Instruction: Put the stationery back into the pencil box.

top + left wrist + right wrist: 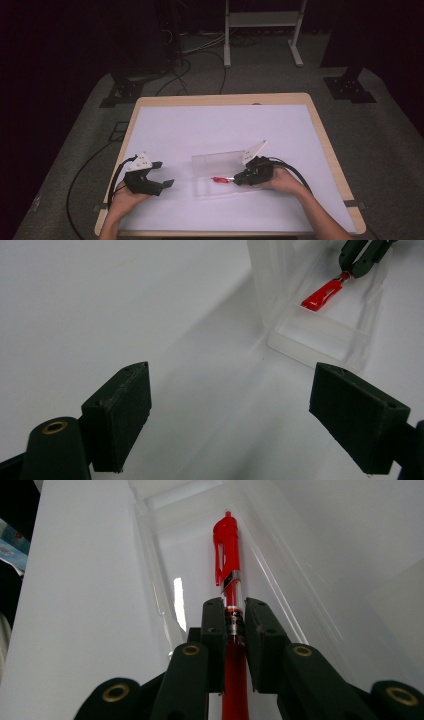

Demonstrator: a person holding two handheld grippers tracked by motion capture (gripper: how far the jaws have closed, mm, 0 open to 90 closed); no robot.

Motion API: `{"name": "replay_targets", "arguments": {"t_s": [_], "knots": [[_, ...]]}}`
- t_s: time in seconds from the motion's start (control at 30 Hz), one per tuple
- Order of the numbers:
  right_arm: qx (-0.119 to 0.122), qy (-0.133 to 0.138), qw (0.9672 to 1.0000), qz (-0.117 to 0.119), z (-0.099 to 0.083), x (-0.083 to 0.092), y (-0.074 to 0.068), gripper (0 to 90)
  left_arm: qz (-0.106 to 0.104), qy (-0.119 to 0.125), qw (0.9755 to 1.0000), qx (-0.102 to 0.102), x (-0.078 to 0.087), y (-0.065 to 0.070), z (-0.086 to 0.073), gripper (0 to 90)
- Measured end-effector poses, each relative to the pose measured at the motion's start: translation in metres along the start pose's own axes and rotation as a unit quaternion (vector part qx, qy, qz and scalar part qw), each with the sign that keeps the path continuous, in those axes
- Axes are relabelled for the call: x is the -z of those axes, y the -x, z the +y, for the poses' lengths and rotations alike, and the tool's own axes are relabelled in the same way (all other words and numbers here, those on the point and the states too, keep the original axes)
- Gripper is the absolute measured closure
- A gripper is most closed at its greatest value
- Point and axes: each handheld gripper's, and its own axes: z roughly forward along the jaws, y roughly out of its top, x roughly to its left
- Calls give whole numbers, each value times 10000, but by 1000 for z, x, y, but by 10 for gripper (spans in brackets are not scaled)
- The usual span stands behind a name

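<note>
So the right tool (234, 617) is pinching the red pen (227, 555) over the clear case (210, 161). Left tool (230, 410) sits spread and idle, so the pen's nearly in, just needs letting go.

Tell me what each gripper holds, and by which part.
The right gripper is shut on the red pen, clamping its barrel just below the clip, over the clear plastic case. The left gripper holds nothing; its jaws stand open.

Both grippers are black, each topped by a pale grey three-cornered plate with small dark marks. The left gripper (162, 175) has flat, blocky jaws with tiny screw holes. Brass-ringed pivots show behind the right gripper (233, 617) jaws. Black cables trail back.
</note>
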Motion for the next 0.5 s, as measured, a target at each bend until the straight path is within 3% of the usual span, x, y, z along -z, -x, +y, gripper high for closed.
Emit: {"name": "replay_targets", "arguments": {"t_s": [0.5], "knots": [[-45, -62, 10000, 30, -2, -5, 3, 787, -15, -1, 10000, 6, 0, 0, 0, 163]]}}
